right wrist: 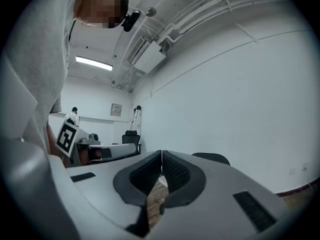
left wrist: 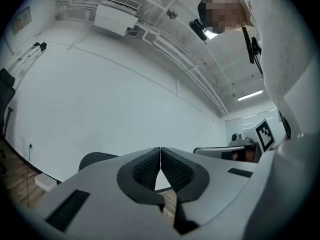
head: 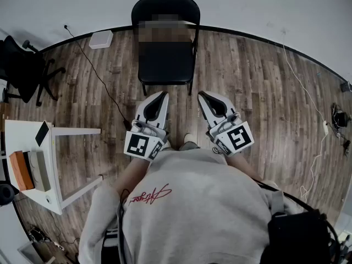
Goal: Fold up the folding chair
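Chair (head: 165,65) is standing unfolded on the wood floor (head: 258,92), backrest to the white wall, seat flat and front edge facing the person. Nothing is lying on the seat. It is sitting straight ahead of both grippers and centred between them, apart from both. Its frame is running upright, seat width running left-right across the view.

Left gripper (head: 162,95) is pointing ahead at the seat's left front corner, jaws fully together, pads meeting, nothing between them. Right gripper (head: 202,95) is pointing at the right front corner, jaws likewise pressed together and empty. Both are being held side by side near the person's waist. Neither looks nearer; chair is about equally far from each. Judging from this, folding is not yet started; next move is likely needing a reach forward to seat edge or backrest.

No container is in play. White table (head: 55,202) is standing well left, carrying an orange block (head: 21,170). Office chair (head: 22,70) is standing far left by the wall.
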### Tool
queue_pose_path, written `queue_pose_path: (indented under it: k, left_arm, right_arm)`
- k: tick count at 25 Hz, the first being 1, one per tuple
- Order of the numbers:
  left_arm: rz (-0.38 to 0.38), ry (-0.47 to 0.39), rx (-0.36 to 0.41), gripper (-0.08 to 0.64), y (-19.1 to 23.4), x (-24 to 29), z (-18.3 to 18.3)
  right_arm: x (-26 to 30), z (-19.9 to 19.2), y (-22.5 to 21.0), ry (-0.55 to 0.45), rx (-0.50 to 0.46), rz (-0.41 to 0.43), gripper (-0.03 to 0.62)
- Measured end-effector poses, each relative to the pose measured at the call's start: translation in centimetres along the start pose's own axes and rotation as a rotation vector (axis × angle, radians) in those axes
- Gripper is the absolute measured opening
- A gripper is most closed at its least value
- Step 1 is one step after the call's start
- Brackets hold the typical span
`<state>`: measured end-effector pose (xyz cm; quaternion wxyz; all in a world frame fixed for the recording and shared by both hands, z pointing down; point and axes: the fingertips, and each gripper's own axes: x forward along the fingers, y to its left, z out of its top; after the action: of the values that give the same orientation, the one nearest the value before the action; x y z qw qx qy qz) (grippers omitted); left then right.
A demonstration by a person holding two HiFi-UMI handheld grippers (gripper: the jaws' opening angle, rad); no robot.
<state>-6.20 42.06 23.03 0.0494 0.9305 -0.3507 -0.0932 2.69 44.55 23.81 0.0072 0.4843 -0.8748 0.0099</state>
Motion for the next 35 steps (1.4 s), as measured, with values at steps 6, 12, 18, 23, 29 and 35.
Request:
queue_pose_path:
  k: [6, 12, 18, 23, 29, 35]
  left_arm:
    - [0.0, 0.001, 0.002, 0.018, 0.2, 0.0, 0.0]
    - [0.0, 0.004, -0.001, 0.017, 0.3, 0.7, -0.3]
    - [0.007, 0.0, -0.005, 0.017, 0.1, 1.5, -0.4]
    - [0.034, -0.004, 0.002, 0.017, -0.1, 2.7, -0.5]
    - [0.099, -0.022, 0.011, 0.017, -0.4, 4.4, -0.7]
    - [0.155, -0.024, 0.014, 0.017, 0.7, 5.4, -0.8]
  right_arm:
    - [0.3, -0.1, 0.1, 0.003, -0.003, 0.0, 0.015]
    - [0.4, -0.4, -0.6, 0.012, -0.005, -0.004, 0.015]
    - [0.0, 0.4, -2.1, -0.038, -0.017, -0.046, 0.017]
    - [-0.4, 1.2, -3.7, -0.057, -0.068, -0.042, 0.017]
    - [-1.0, 1.5, -6.3, -0.066, -0.102, -0.016, 0.017]
    - [-0.9, 1.3, -9.5, -0.083, -0.09, -0.036, 0.017]
